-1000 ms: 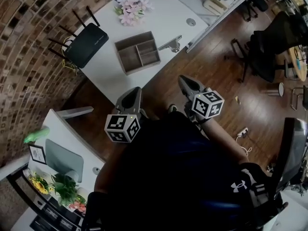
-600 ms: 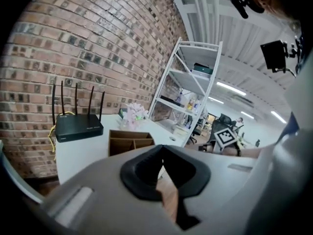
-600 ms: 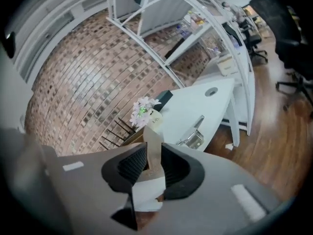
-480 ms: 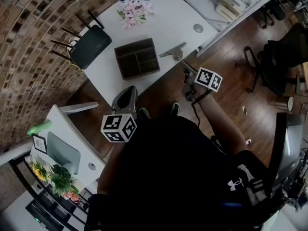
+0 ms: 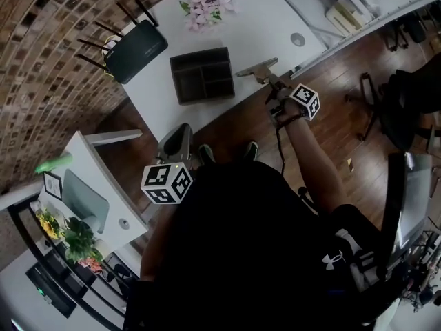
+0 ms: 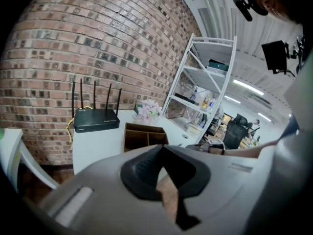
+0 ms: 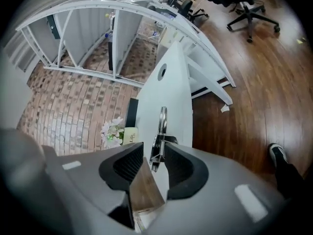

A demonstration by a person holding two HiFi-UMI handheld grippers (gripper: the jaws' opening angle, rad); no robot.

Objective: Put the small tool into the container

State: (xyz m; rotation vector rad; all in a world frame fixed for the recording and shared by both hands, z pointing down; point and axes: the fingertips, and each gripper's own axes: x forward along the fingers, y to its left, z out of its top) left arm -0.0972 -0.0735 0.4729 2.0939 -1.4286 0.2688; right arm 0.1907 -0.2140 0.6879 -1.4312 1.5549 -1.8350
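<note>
Task's thing: the small silver metal spring clamp lies on the white tabletop, right at its near edge, not yet in the container.
Long axis: the clamp runs roughly along that near edge. Its far end points towards the container and its spring end towards the right tool; in the right gripper view it stretches straight away from the jaws.
Right tool: released. Its jaws have just been opening and stand wide, with the clamp's spring end between the 2 pads, which are not visibly pinching it.
Left tool: clenched with nothing in it, the tips meeting. It is held off the tabletop's near edge, well apart from the clamp.
Nearer hand: the right, by a wide margin.
Container: a dark brown wooden box with inner dividers stands on the tabletop to the left of the clamp, near it but not touching.
Contents: every compartment that shows looks empty.
Coming move, as a judgement: the jaws need to close on the spring end, then lift the clamp and carry it left across the short gap, over the box's right wall.
</note>
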